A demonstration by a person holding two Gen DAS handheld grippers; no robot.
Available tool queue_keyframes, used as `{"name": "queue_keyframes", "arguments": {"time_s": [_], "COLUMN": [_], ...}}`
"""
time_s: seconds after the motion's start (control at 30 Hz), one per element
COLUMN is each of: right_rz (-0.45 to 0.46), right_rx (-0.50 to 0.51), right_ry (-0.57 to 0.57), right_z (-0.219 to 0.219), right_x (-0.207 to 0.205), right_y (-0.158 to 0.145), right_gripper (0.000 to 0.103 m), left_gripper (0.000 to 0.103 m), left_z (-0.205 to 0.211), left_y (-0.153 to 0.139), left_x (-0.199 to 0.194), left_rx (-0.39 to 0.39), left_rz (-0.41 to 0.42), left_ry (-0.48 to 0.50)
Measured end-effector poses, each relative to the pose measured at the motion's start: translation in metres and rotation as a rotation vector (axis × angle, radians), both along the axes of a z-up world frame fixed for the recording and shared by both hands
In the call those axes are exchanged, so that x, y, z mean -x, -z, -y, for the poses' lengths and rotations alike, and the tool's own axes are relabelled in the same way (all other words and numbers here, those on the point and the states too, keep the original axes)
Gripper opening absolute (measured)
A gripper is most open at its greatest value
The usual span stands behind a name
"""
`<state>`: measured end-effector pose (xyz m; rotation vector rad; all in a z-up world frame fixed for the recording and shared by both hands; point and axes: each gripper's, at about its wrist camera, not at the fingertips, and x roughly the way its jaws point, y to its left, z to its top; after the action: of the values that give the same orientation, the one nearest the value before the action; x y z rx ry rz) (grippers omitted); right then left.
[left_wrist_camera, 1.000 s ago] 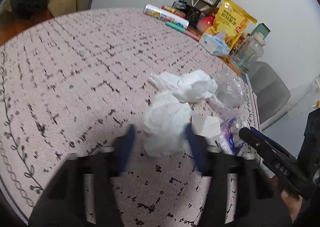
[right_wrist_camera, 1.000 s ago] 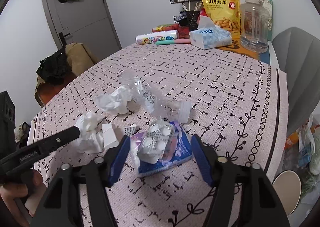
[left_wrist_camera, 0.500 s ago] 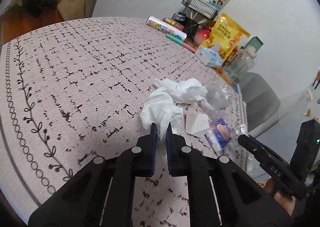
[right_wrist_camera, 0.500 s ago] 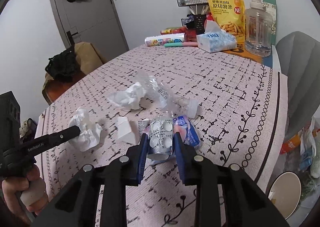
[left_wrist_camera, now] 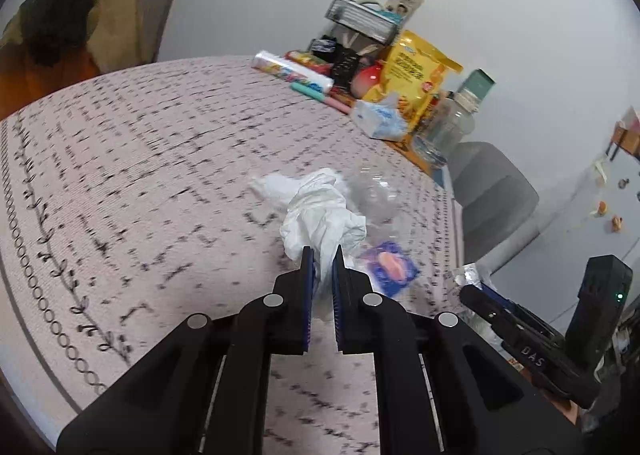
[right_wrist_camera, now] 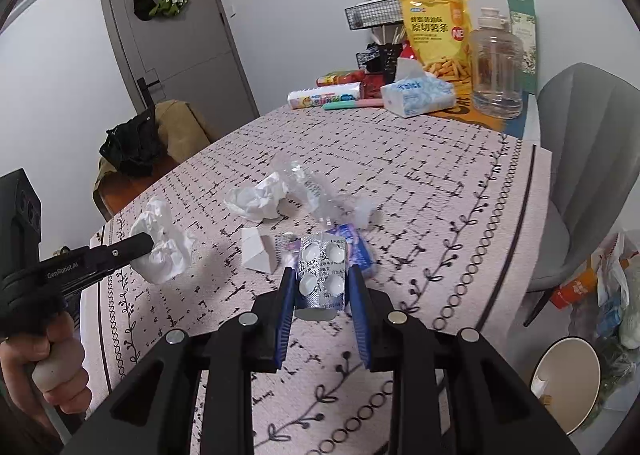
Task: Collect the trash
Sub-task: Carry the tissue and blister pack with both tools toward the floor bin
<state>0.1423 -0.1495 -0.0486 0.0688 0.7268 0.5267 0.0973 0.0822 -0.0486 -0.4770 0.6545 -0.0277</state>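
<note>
Home dining room: clothed table (right_wrist_camera: pixel 440 183), snack bag (right_wrist_camera: pixel 438 31), door (right_wrist_camera: pixel 180 35).

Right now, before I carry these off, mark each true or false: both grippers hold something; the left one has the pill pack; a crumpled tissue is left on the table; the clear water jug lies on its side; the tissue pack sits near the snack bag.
1. Both grippers hold something: true.
2. The left gripper has the pill pack: false; it pinches a tissue wad, and the right gripper has the pack.
3. A crumpled tissue is left on the table: true.
4. The water jug lies sideways: false; it stands upright.
5. The tissue pack sits near the snack bag: true.
</note>
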Motion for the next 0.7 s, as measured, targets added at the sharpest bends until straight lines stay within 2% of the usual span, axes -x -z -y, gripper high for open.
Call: {"name": "queue_keyframes", "arguments": {"time_s": [0.3,0.7], "right_rz": [0.018,0.021], "right_rx": [-0.034,-0.065], "right_ry": [0.085,0.241], "right_z": [0.051,0.138], "right_x": [-0.002,-0.006], "right_y": [-0.005,0.0], "right_gripper": [0.027,0.027], "left_gripper": [0.009,0.009], "left_z": [0.069,0.161], "left_y": [-0.019,-0.021], "left_x": [-0.028,-0.063], "left_rx": [-0.064,-0.113], "left_rz": [0.015,-0.005], "left_ry": [0.117,0.25]}}
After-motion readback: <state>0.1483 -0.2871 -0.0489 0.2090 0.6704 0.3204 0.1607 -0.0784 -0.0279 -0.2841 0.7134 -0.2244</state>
